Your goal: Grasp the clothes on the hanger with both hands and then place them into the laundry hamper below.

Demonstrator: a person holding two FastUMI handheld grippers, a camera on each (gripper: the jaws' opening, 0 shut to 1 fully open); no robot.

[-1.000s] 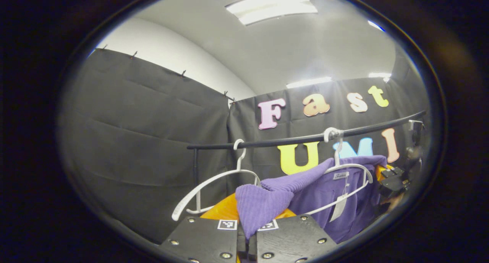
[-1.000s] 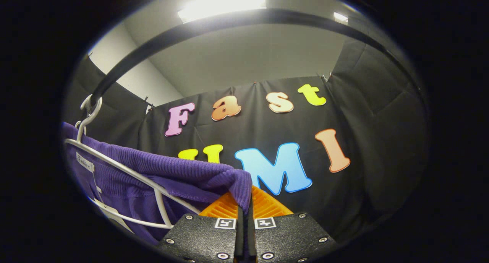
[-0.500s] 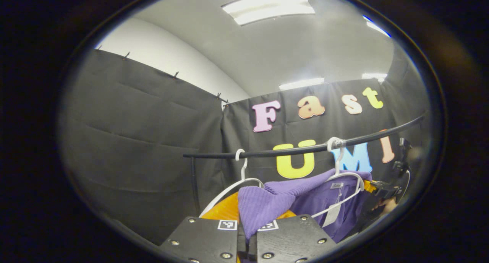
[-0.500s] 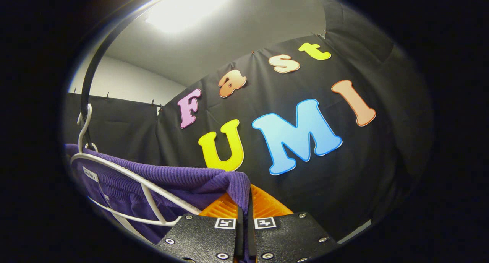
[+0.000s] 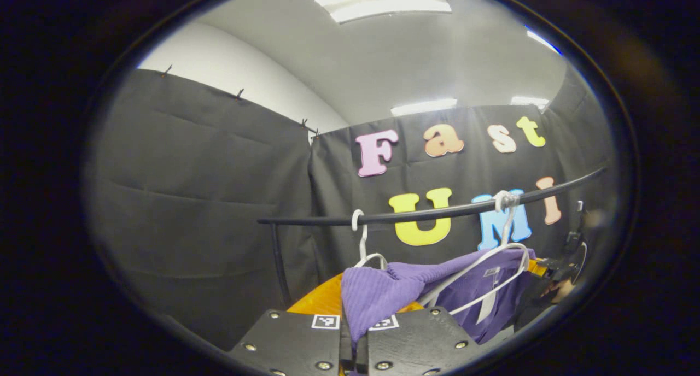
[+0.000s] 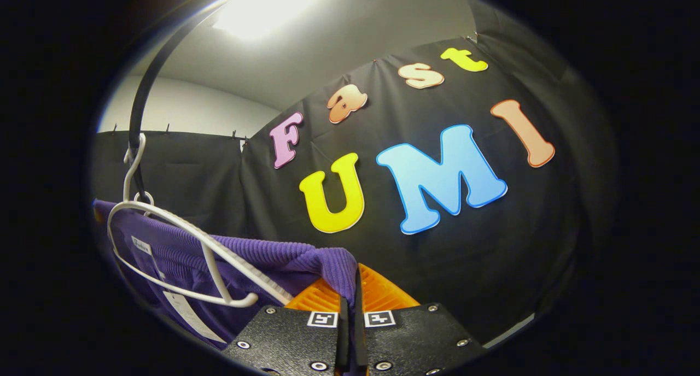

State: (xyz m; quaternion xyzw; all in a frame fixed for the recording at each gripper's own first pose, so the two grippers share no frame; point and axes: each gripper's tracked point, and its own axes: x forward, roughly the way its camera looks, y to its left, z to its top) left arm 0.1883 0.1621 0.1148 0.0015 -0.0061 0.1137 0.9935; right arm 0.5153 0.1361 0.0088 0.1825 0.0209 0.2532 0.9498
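left gripper view: the left claw (image 5: 354, 332) is clenched on the purple garment (image 5: 377, 291), which is draped at 5 o'clock under the rail (image 5: 432, 212). right gripper view: the right claw (image 6: 350, 316) pinches the garment's other shoulder beside the white hanger (image 6: 180, 239) at 9 o'clock. best to pull both shoulders evenly off the hanger, then lower.

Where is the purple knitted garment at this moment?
The purple knitted garment hangs stretched between both shut grippers, left and right, beside the white plastic hanger under the black rail.

garment (image 5: 377, 294) draped over hanger (image 5: 481, 266), hanger on rail (image 5: 426, 215)
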